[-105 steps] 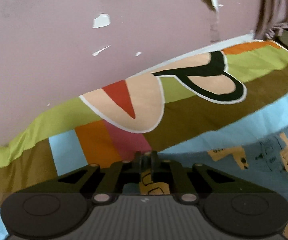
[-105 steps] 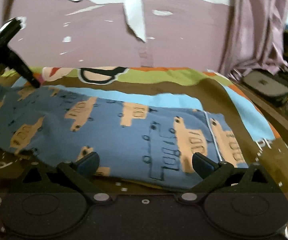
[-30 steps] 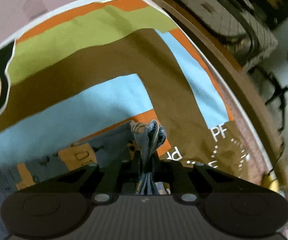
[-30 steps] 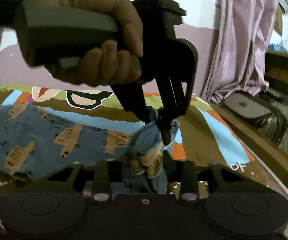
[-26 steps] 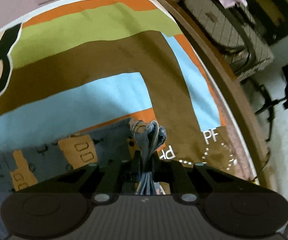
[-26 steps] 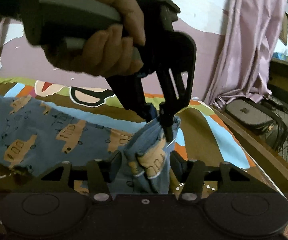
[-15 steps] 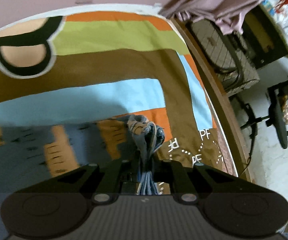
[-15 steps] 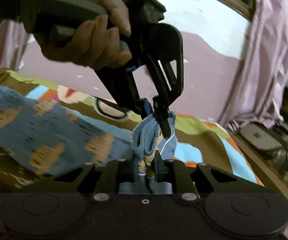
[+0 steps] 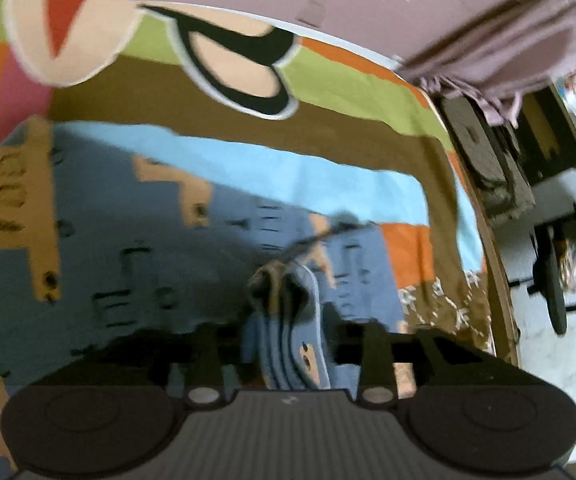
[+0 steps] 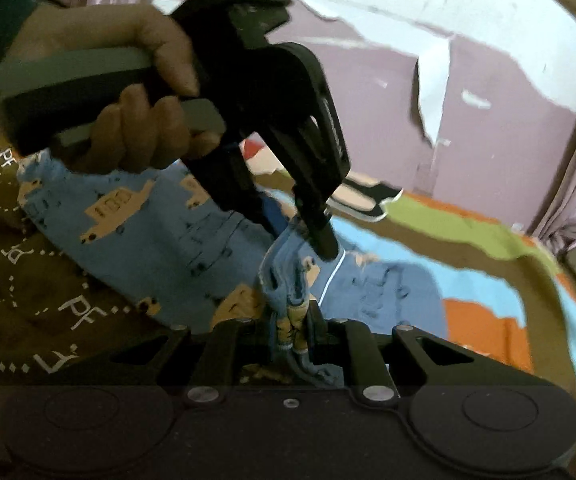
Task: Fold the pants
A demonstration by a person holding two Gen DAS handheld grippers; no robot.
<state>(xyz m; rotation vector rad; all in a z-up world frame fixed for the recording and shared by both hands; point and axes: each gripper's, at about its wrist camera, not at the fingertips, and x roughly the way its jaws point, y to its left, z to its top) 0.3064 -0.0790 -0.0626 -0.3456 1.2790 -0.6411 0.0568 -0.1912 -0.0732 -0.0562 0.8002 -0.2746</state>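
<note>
The blue pants (image 9: 127,248) with orange truck prints lie spread on a striped bedsheet (image 9: 328,88). My left gripper (image 9: 283,316) has its jaws parted, with a bunched pant edge (image 9: 288,300) lying between them. In the right wrist view the left gripper (image 10: 304,236) hangs over the pants (image 10: 159,224), held in a hand. My right gripper (image 10: 292,320) is shut on the same bunched edge (image 10: 288,280), lifted off the bed.
A pink peeling wall (image 10: 488,128) stands behind the bed. The wooden bed edge (image 9: 500,280) runs along the right, with a curtain (image 9: 508,48), a bag (image 9: 488,168) and a chair base (image 9: 556,280) beyond it.
My left gripper's jaws have opened from shut on the bunched pant edge. My right gripper stays shut on it. Both have swung left over the spread pants.
</note>
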